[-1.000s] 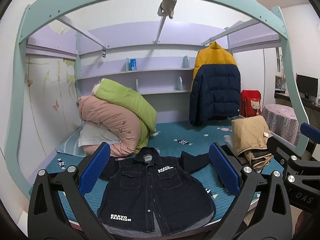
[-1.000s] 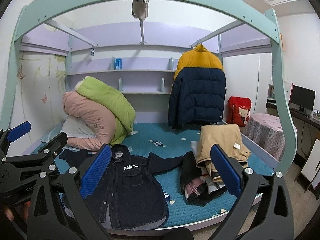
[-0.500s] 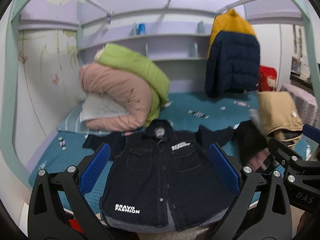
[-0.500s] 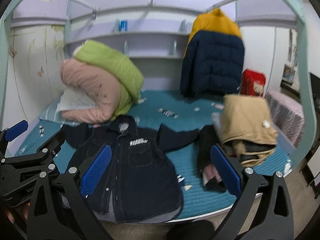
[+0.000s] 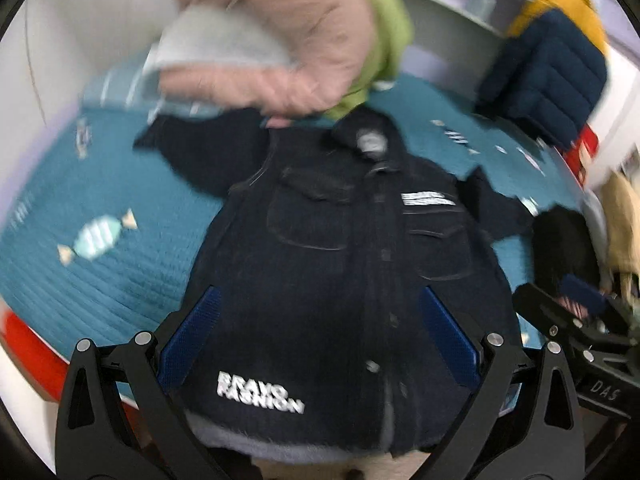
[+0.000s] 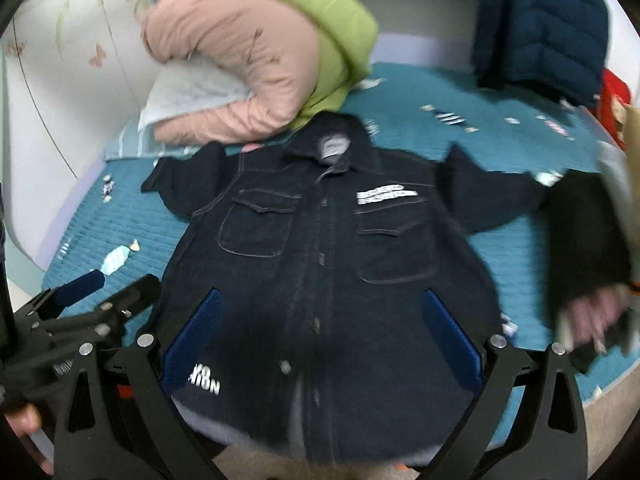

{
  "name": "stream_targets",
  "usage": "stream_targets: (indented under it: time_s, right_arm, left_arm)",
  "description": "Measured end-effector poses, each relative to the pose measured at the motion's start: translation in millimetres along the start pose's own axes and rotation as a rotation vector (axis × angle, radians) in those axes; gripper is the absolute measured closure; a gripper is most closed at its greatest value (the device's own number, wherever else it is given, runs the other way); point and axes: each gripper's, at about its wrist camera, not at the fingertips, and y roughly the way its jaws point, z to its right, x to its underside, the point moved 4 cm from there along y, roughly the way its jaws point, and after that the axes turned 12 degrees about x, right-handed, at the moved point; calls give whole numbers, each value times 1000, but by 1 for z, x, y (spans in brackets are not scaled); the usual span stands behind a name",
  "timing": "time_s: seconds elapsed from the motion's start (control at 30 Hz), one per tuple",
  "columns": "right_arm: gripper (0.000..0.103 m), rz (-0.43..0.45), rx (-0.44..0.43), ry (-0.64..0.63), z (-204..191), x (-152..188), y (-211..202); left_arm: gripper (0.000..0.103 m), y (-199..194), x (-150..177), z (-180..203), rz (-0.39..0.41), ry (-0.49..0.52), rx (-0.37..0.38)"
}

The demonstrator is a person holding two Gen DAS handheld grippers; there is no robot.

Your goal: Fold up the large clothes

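Both views blurred. Left gripper (image 5: 318, 338) and right gripper (image 6: 320, 340) are hovering side by side, each with jaws spread wide and holding nothing. The dark denim jacket (image 6: 320, 248) is lying front-up on the teal bedspread (image 6: 132, 216), directly ahead beneath both grippers, hem nearest, collar farthest, sleeves spreading outward.

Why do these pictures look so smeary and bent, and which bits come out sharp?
Left wrist view: motion blur smears the dark denim jacket, the pink quilt and the teal bed cover; only the left tongs look crisp. Right wrist view: blur is milder, pocket stitching still reads, and the right tongs are sharp. Both views: the fisheye lens curves the edges, with dark corners.
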Motion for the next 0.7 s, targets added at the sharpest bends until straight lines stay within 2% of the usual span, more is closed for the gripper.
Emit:
stream_targets:
  time_s: [0.17, 0.27, 0.3, 0.33, 0.4, 0.47, 0.57, 0.7]
  right_arm:
    - [7, -45, -21, -39, -41, -26, 81]
    - [9, -27, -27, -44, -58, -42, 117]
    - [22, -26, -30, -47, -63, -45, 127]
    - [31, -25, -42, -48, -68, -49, 138]
    - [54, -58, -55, -68, -82, -54, 163]
    - [69, -67, -77, -81, -94, -58, 182]
    - [70, -65, -95, -98, -111, -63, 204]
    - [70, -72, -119, -105, -131, -68, 224]
  left_arm:
    - [5, 53, -30, -103, -71, -174, -60]
    - [5, 71, -58, -160, -57, -235, -66]
    - [5, 76, -72, -181, -38, -244, -105]
    - [5, 81, -83, -199, -26, -246, -126]
    - [5, 88, -102, -226, -9, -286, -87]
    - [5, 98, -119, -254, 8, -345, -52]
    - [5, 118, -141, -291, 20, -421, -53]
    - [5, 149, -165, -327, 27, -523, 7]
